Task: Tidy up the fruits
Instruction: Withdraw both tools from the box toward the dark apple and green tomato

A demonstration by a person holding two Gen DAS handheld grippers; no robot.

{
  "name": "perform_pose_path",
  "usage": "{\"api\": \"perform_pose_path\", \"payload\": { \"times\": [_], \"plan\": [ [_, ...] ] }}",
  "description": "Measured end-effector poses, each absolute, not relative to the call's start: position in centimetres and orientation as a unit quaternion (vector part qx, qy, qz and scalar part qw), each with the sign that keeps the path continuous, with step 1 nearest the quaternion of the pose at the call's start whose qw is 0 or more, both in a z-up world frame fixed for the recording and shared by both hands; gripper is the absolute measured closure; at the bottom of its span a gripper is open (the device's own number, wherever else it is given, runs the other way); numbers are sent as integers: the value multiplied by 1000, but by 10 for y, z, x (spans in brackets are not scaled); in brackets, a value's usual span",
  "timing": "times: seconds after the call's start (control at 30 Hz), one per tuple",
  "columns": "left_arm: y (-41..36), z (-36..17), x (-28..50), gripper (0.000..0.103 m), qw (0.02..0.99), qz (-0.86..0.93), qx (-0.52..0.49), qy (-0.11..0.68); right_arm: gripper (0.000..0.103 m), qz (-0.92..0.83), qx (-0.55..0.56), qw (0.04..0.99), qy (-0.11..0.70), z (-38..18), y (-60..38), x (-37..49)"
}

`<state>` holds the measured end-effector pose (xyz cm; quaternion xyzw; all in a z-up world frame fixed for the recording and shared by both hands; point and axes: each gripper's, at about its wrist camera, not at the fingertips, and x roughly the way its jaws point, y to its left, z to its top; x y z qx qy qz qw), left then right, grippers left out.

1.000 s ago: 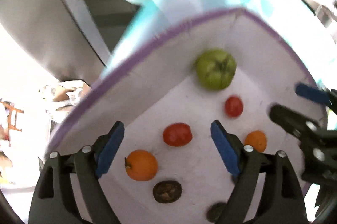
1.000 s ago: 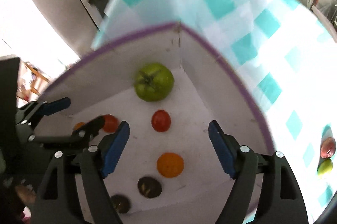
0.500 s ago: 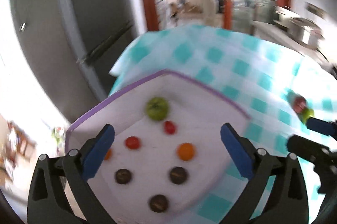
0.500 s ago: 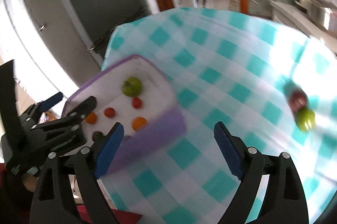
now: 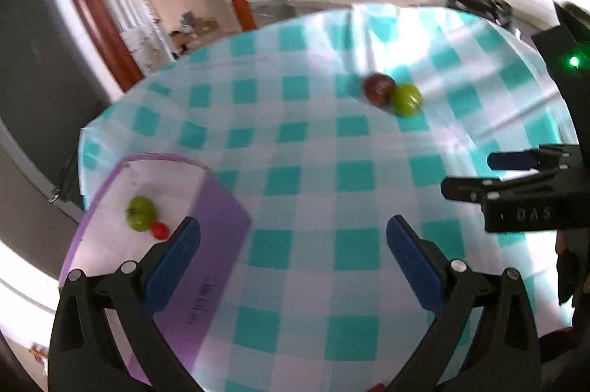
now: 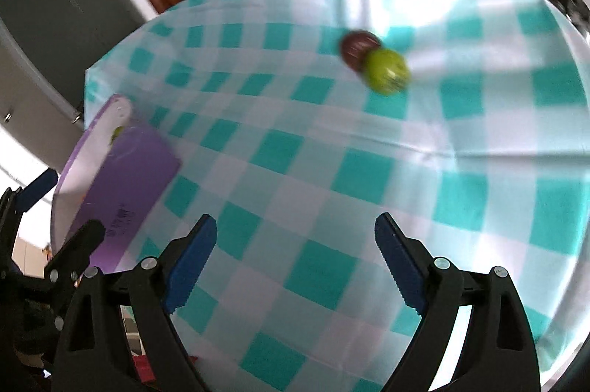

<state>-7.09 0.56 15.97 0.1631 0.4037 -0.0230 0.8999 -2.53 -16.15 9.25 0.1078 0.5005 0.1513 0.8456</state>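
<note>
Two round fruits, a dark red one (image 6: 358,48) and a yellow-green one (image 6: 387,70), are seen touching each other on the teal-and-white checked tablecloth (image 6: 368,178), far out toward the right and well apart from the box. Because they touch, a grip on one is judged likely to nudge the other, which could roll across the cloth; the creases in the cloth could steer it off the table edge. Blur in both views makes a precise approach look harder.

The left gripper (image 5: 293,259) is held wide with nothing between its blue pads, and the right gripper (image 6: 295,255) likewise stands wide and empty.

At the near left, a shallow purple-walled box with a white floor (image 5: 217,226) is seen. Inside it, a green tomato-like fruit (image 5: 141,213) and a small red fruit (image 5: 159,230) lie just beside each other; the rest of its contents are hidden.
</note>
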Motion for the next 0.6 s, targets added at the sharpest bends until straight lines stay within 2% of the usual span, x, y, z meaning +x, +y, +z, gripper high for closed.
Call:
{"api": "perform_pose_path", "payload": {
  "times": [0.27, 0.6],
  "plan": [
    [3, 131, -40, 2, 878, -44, 148, 453, 18, 111, 120, 835, 525, 66, -183, -17],
    [5, 105, 50, 2, 858, -75, 138, 490, 18, 48, 125, 827, 546, 43, -188, 45]
  ]
}}
